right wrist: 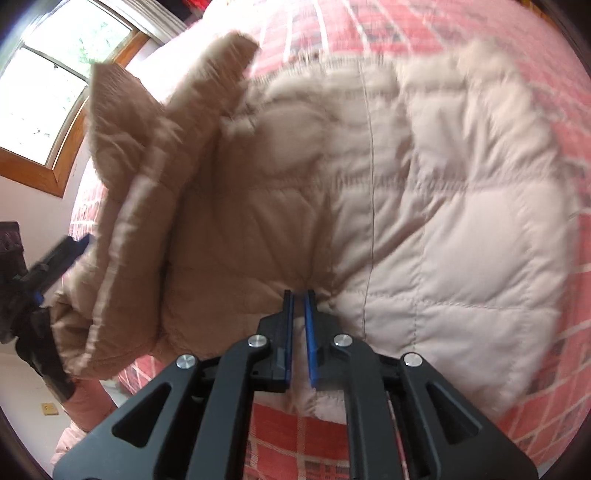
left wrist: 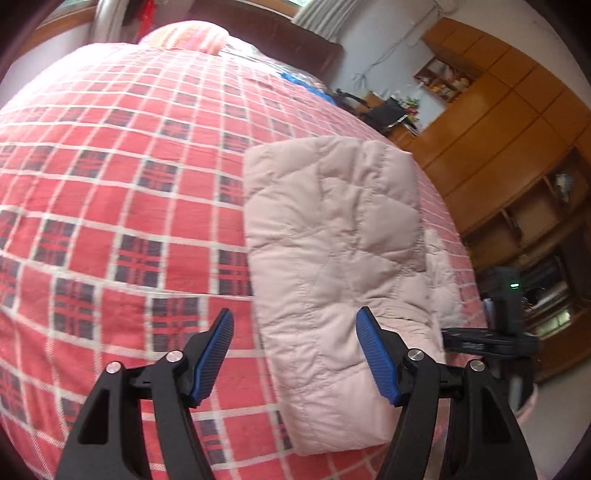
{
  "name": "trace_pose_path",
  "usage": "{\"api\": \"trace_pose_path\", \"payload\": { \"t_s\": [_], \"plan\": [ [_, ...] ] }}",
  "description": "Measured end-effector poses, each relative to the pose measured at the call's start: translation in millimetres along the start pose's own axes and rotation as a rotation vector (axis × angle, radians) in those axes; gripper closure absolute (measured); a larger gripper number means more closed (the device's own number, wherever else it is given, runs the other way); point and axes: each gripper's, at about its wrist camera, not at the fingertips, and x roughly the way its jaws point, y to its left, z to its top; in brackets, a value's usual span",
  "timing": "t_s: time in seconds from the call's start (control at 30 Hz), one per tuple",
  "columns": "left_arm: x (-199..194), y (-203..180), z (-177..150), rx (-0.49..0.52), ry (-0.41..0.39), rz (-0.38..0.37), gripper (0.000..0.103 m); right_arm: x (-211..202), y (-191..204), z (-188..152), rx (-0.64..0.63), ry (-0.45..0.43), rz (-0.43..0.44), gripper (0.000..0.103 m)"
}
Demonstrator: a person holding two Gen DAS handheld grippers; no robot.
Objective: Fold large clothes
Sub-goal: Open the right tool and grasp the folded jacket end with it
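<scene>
A pale pink quilted jacket (left wrist: 332,236) lies folded into a long block on the red plaid bedspread (left wrist: 122,192). My left gripper (left wrist: 295,312) is open just above the jacket's near left edge and holds nothing. In the right wrist view the jacket (right wrist: 461,206) fills the frame, blurred, and its left part (right wrist: 155,192) is raised and curled over. My right gripper (right wrist: 299,293) is shut on a pinch of the jacket's near edge. The right gripper's black body (left wrist: 506,306) shows at the jacket's right side in the left wrist view. The left gripper (right wrist: 55,258) appears at the far left.
A striped pillow (left wrist: 184,35) and a blue item (left wrist: 295,79) lie at the bed's far end. Wooden cabinets (left wrist: 498,122) stand past the bed's right side, with a cluttered desk (left wrist: 391,107). A window (right wrist: 55,85) is at the left. A pink sleeve (right wrist: 88,406) is low left.
</scene>
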Motion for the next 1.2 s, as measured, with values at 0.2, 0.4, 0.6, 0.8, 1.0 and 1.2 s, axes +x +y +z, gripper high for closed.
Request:
{"api": "trace_pose_path", "payload": {
  "t_s": [0.2,0.4,0.6,0.8,1.0,1.2],
  "plan": [
    [14,-17,-4,0.041,-0.001,0.206,0.035,-47,36,14,-0.052,-0.082,0.092,0.054],
    [30,-24,-3,0.069,-0.007,0.273,0.035,-34,73,35,-0.091,-0.025,0.119,0.049],
    [35,-12,5,0.029,-0.013,0.307,0.035,-2,80,46,-0.069,0.031,0.106,0.055],
    [35,-7,5,0.021,-0.026,0.324,0.035,8,74,44,-0.070,0.024,0.120,0.086],
    [23,-25,0,0.058,-0.058,0.306,0.035,-16,61,40,-0.092,-0.002,0.180,0.092],
    [12,-53,-2,0.105,-0.089,0.265,0.035,-60,37,33,-0.103,-0.076,0.188,0.093]
  ]
}}
